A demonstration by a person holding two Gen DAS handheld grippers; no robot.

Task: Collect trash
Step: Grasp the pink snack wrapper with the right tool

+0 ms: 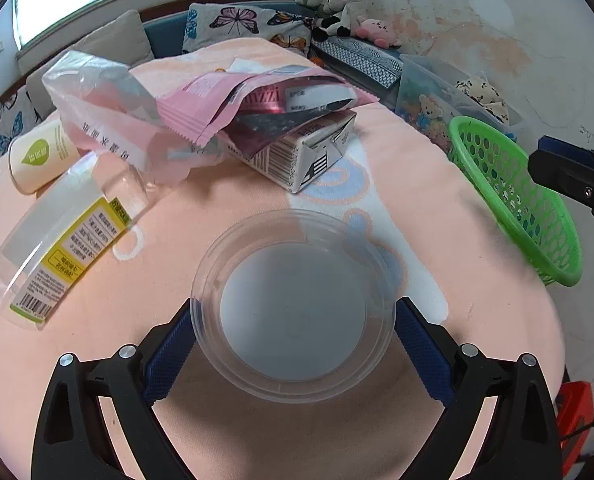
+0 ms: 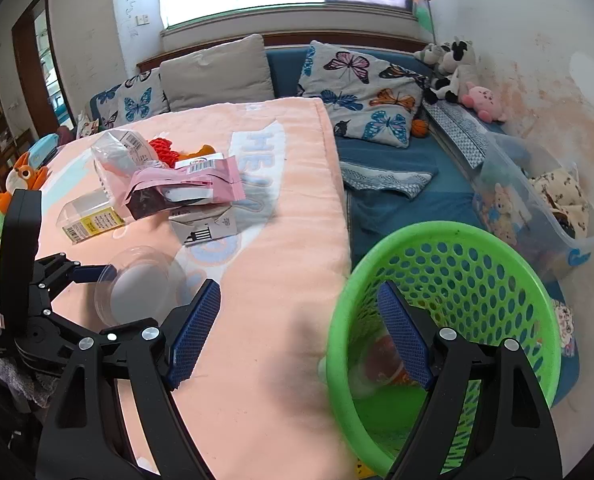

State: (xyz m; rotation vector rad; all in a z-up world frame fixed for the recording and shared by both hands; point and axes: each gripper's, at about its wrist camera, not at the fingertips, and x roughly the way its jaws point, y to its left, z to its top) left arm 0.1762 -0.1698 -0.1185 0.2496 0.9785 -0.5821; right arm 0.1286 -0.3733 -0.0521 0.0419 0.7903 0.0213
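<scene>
left gripper [image 1: 295, 344] spread wide, pads flanking a clear round plastic lid [image 1: 293, 306] at lower centre, not yet pinching. right gripper [image 2: 303, 334] parted, one jaw over the green perforated plastic basket [image 2: 497, 264] rim. risk: slick lid skating from the pads on closing.

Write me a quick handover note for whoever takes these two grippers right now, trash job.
Left gripper: open, jaws either side of the clear lid on the blanket; grip not made yet.
Right gripper: open, one finger inside the green basket, the other outside its rim; whether it presses on the rim I cannot tell.
Done: something orange and clear already lies in the basket.
Left: the lid, pink wrapper, carton, clear box, paper cup and plastic bag, all on the blanket.
</scene>
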